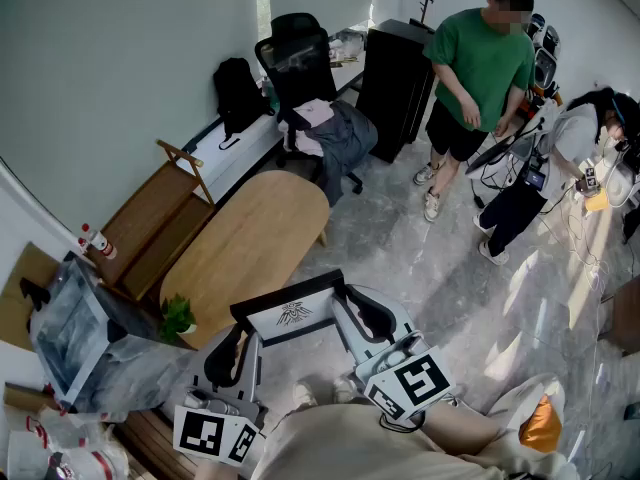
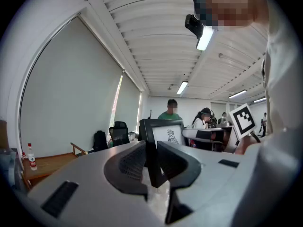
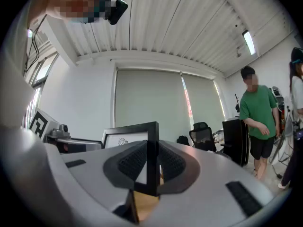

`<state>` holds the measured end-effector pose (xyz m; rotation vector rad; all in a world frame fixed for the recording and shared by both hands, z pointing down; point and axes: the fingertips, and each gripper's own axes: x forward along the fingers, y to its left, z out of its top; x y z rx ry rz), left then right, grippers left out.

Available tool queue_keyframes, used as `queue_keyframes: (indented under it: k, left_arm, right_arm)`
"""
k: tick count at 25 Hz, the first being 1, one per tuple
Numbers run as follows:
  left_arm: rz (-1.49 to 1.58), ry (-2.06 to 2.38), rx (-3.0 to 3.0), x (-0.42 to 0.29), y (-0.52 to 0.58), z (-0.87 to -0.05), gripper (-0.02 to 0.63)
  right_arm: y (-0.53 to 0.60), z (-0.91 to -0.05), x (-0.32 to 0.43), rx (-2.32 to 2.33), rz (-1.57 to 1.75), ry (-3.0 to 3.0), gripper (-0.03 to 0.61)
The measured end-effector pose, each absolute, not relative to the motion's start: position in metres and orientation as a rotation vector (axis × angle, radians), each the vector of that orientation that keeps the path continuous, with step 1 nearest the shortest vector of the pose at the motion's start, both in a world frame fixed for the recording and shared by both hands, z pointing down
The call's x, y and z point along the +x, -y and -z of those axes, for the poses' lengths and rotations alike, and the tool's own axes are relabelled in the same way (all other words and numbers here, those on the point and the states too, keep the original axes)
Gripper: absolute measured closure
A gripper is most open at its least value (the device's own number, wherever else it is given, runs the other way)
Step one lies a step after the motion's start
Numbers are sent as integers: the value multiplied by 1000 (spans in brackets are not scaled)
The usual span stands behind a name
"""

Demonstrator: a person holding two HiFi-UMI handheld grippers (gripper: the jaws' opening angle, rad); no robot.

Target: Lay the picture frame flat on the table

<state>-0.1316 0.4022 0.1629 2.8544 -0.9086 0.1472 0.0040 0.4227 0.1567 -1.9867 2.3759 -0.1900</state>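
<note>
A black picture frame [image 1: 291, 313] with a white mat and a small dark emblem is held in the air, face up and tilted, just off the near end of the oval wooden table [image 1: 250, 248]. My left gripper [image 1: 240, 340] is shut on the frame's left edge. The right gripper [image 1: 352, 306] is shut on its right edge. In the left gripper view the frame [image 2: 163, 131] stands upright between the jaws of that gripper [image 2: 151, 167]. The right gripper view shows the frame's black bar [image 3: 152, 150] clamped between the pads of that gripper [image 3: 152, 169].
A small potted plant [image 1: 178, 316] sits on the table's near left corner. A plastic-wrapped box [image 1: 70, 328] and a wooden rack [image 1: 150, 218] stand to the left. An office chair [image 1: 300, 68], a black cabinet [image 1: 395, 78] and two people [image 1: 475, 78] are farther off.
</note>
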Motion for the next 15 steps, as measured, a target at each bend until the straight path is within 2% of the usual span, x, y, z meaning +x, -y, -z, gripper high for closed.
queue_keyframes:
  k: [15]
  left_arm:
    - [-184, 989, 2802, -128, -407, -176, 543]
  right_arm:
    - [-420, -173, 9, -1923, 242, -2450, 522]
